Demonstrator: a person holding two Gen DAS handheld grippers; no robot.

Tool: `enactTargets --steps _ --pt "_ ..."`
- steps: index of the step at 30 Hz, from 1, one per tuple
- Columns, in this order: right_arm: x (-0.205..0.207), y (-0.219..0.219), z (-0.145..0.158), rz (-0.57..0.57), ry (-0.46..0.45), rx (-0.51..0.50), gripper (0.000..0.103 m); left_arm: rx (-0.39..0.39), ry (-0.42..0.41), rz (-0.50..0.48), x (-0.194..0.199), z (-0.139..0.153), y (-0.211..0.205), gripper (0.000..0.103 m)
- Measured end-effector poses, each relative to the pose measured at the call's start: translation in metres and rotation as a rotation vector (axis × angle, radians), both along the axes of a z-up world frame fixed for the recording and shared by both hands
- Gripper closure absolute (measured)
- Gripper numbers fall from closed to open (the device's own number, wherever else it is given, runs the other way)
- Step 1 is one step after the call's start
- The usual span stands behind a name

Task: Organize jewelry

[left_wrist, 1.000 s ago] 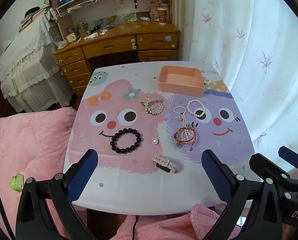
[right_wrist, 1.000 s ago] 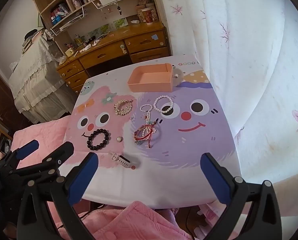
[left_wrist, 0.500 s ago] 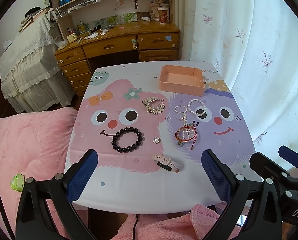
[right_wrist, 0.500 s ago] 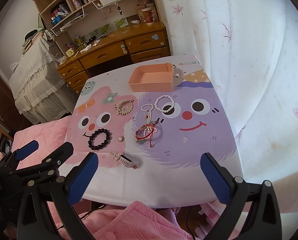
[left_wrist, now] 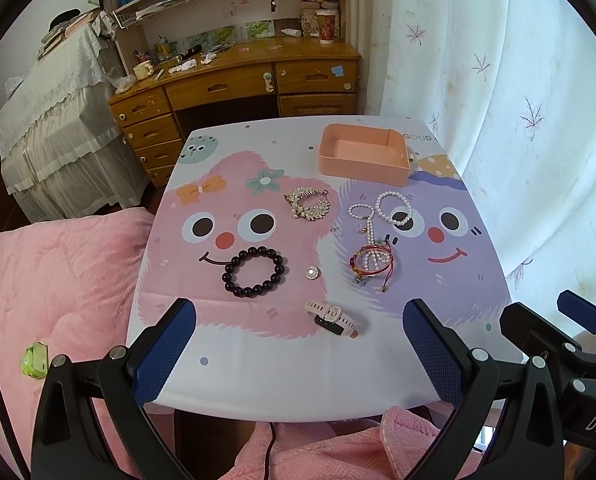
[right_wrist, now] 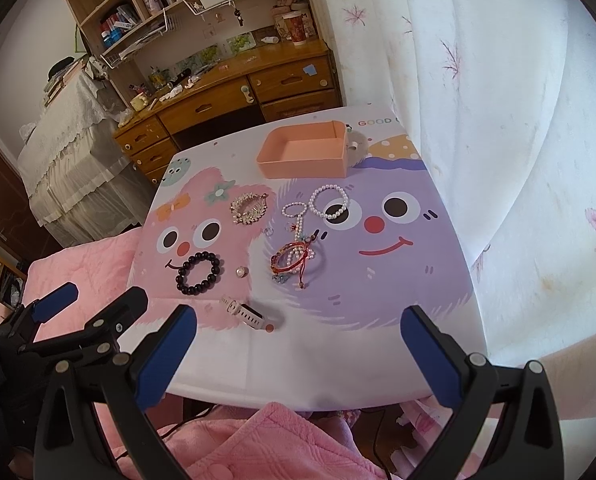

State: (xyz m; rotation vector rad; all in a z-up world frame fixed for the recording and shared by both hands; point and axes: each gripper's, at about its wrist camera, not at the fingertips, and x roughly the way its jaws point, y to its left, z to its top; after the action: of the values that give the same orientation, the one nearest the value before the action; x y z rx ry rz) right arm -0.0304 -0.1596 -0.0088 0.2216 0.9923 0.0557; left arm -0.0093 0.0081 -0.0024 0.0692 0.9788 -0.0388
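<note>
An empty peach tray [left_wrist: 362, 155] [right_wrist: 303, 152] stands at the table's far side. On the cartoon mat lie a gold leaf bracelet [left_wrist: 307, 203] [right_wrist: 249, 208], pearl bracelets [left_wrist: 391, 208] [right_wrist: 329, 201], a red cord bracelet [left_wrist: 371, 262] [right_wrist: 292, 258], a black bead bracelet [left_wrist: 254, 272] [right_wrist: 198, 273], a small ring [left_wrist: 311, 272] [right_wrist: 241, 271] and a white watch [left_wrist: 331, 317] [right_wrist: 246, 314]. My left gripper [left_wrist: 298, 354] is open and empty above the table's near edge. My right gripper [right_wrist: 298, 360] is open and empty beside it, to its right.
A white curtain [left_wrist: 517, 80] hangs close along the table's right side. A pink quilted bed [left_wrist: 58, 280] lies left of the table. A wooden desk with drawers [left_wrist: 238, 80] stands beyond the far edge. Pink fabric [right_wrist: 266, 440] lies below the near edge.
Both grippers have drifted slightly; the table and jewelry sit a little higher in both views. Nothing on the table has moved.
</note>
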Motion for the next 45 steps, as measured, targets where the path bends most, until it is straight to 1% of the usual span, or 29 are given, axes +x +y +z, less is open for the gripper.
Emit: enactTargets --steps 10,15,18,21,25,27,30,32,34,36,37,40,41,42,43,44,45 --pt "0.002 0.003 -0.003 0.005 -0.004 0.003 0.001 -0.002 -0.013 0.011 0.003 0.002 0.000 0.001" --pt "0.006 0.006 -0.003 0.011 -0.001 0.010 0.001 -0.002 -0.001 0.025 0.008 0.000 0.004 0.001" --pt "0.010 0.008 -0.006 0.014 0.012 0.015 0.001 -0.019 0.029 0.044 0.013 -0.007 0.013 0.001" --pt "0.015 0.009 -0.011 0.012 0.028 0.013 0.001 -0.061 0.092 0.076 0.020 -0.020 0.028 0.001" --pt "0.021 0.019 -0.029 0.034 0.081 0.013 0.001 -0.125 0.191 0.105 0.028 -0.045 0.046 0.001" --pt "0.026 0.026 -0.040 0.060 0.107 0.013 0.003 -0.144 0.220 0.112 0.031 -0.058 0.053 0.001" --pt "0.031 0.037 -0.053 0.111 0.099 -0.015 0.006 -0.153 0.240 0.103 0.038 -0.077 0.065 0.001" --pt "0.035 0.044 -0.061 0.142 0.069 -0.049 0.006 -0.131 0.228 0.081 0.045 -0.087 0.074 0.001" --pt "0.041 0.051 -0.069 0.166 0.052 -0.090 0.007 -0.100 0.192 0.037 0.052 -0.091 0.080 0.001" --pt "0.047 0.061 -0.079 0.215 0.044 -0.097 0.010 -0.047 0.135 -0.039 0.056 -0.095 0.085 0.001" --pt "0.049 0.065 -0.082 0.236 0.040 -0.094 0.010 -0.010 0.106 -0.097 0.058 -0.099 0.087 0.001" --pt "0.050 0.086 -0.095 0.356 0.023 -0.118 0.012 0.046 0.072 -0.211 0.064 -0.109 0.090 0.001" --pt "0.049 0.096 -0.101 0.416 0.020 -0.137 0.013 0.062 0.064 -0.250 0.065 -0.114 0.091 0.002" --pt "0.048 0.103 -0.105 0.456 0.026 -0.151 0.017 0.074 0.059 -0.280 0.067 -0.118 0.092 0.005" --pt "0.046 0.113 -0.112 0.499 0.042 -0.169 0.019 0.083 0.053 -0.310 0.069 -0.123 0.093 0.007" --pt "0.046 0.120 -0.118 0.521 0.057 -0.180 0.024 0.092 0.050 -0.344 0.072 -0.129 0.093 0.007" --pt "0.046 0.126 -0.125 0.537 0.080 -0.188 0.028 0.095 0.044 -0.372 0.074 -0.134 0.093 0.010"
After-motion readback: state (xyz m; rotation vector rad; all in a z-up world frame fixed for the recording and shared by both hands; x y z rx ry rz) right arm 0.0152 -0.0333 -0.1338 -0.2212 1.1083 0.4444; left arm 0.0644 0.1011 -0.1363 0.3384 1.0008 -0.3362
